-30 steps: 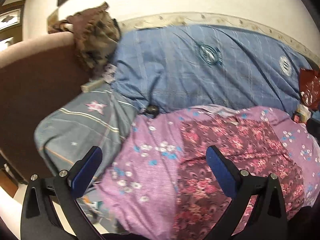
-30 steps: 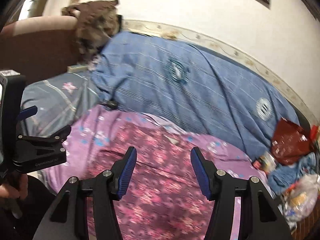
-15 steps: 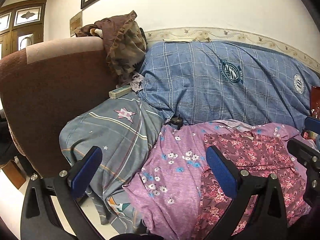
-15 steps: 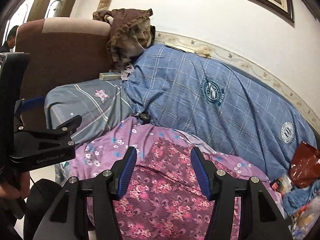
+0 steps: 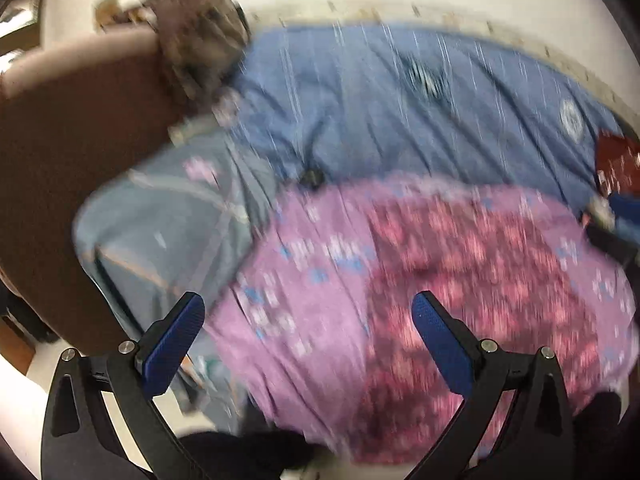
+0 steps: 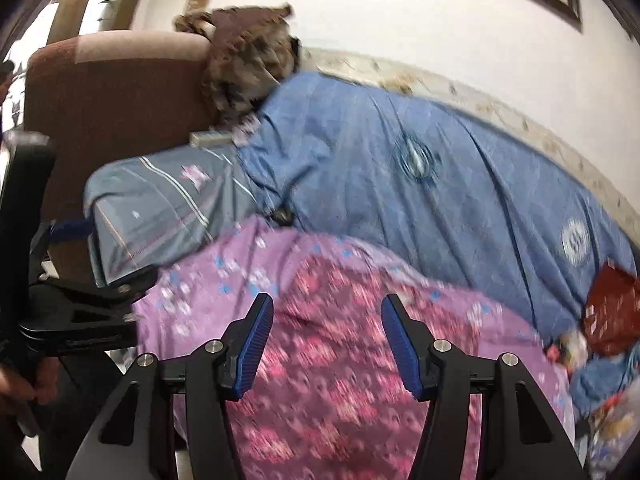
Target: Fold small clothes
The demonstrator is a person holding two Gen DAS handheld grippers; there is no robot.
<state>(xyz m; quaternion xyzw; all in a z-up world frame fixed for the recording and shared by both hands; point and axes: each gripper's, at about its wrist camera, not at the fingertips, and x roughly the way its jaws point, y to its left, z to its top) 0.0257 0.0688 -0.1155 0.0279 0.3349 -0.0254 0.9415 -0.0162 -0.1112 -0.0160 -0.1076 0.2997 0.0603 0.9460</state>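
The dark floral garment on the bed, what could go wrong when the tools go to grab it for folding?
1. The dark floral garment lies flat on a lilac flowered cloth, so either open tool, the left tool or the right tool, may pinch both layers together.
2. Both views are blurred, so its edges are hard to place and a grab could miss the hem.
3. The red bag and clutter beside it could snag.
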